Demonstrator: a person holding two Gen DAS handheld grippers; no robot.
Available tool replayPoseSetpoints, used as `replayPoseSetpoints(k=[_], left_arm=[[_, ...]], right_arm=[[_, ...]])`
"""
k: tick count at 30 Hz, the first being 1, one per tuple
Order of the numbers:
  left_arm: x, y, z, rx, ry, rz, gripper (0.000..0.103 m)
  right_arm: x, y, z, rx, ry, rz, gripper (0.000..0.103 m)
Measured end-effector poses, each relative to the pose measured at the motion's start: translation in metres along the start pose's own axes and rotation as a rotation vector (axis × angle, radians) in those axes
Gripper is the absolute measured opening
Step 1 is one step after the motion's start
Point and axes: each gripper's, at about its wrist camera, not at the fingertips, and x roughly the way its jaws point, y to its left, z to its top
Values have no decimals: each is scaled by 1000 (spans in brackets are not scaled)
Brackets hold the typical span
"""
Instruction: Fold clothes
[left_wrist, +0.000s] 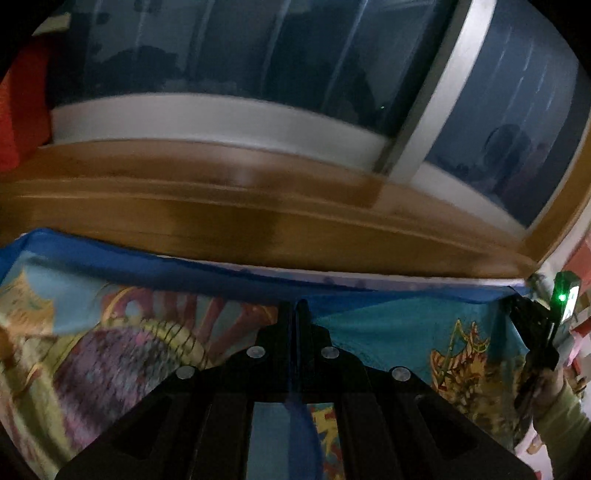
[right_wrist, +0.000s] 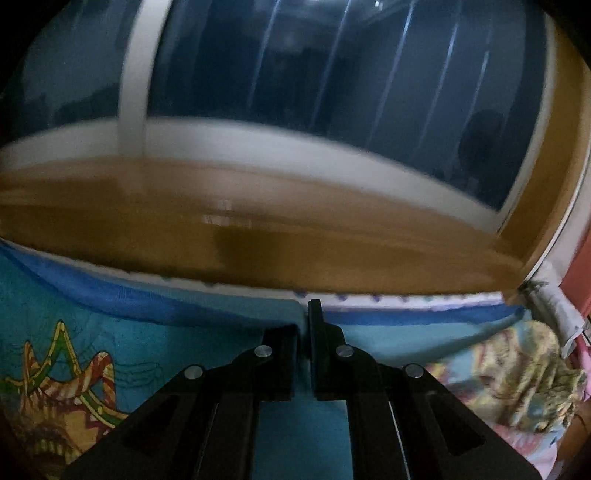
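A printed blue cloth (left_wrist: 388, 325) hangs stretched between both tongs, its top hem running level just near a wooden ledge (left_wrist: 258, 206). The left tongs (left_wrist: 293, 306) are clamped together on the hem; the right tongs (right_wrist: 304, 314) likewise pinch it. Beyond the ledge stands a white-framed window (right_wrist: 258, 136), dark outside. A sleeve (left_wrist: 565, 417) shows far right.
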Motion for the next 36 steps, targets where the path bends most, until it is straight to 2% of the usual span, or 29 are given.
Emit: replayPoseSetpoints(k=[4,7,12,15,17,19,20,24,27,29,32,36], left_arm=[[30,4,2,12,33,22,1],[48,11,-3,-2,75,22,5],[64,27,-12,-64,117,-3,6],[55,28,-10,-75,115,-22,7],[42,26,-9,-65,100,-28,11],[25,24,-8,-48,77,-32,20],[18,23,-8,-46,69,-35,24],[-12,17,-11,-54,59,-42,27],[-30,13,-20,-57,54,-47,27],[-36,14,-23,-72,79,-74,29],[-40,15,-23,-110,117,-57,29],[-69,18,-47,-187,63,-55,29]], right_arm=[[39,14,-8,-25,90,-30,4],[56,22,-11,-63,166,-39,4],[63,37,-11,-193,191,-91,5],[59,33,-6,-188,219,-59,8],[47,19,1,-107,224,9,24],[25,7,7,-49,190,57,63],[14,2,9,-21,172,80,69],[-36,-5,6,-63,91,100,71],[-74,2,-3,-75,51,153,71],[-87,2,-8,-67,41,199,71],[-112,21,-26,-76,33,305,71],[-140,56,-51,-138,28,434,71]])
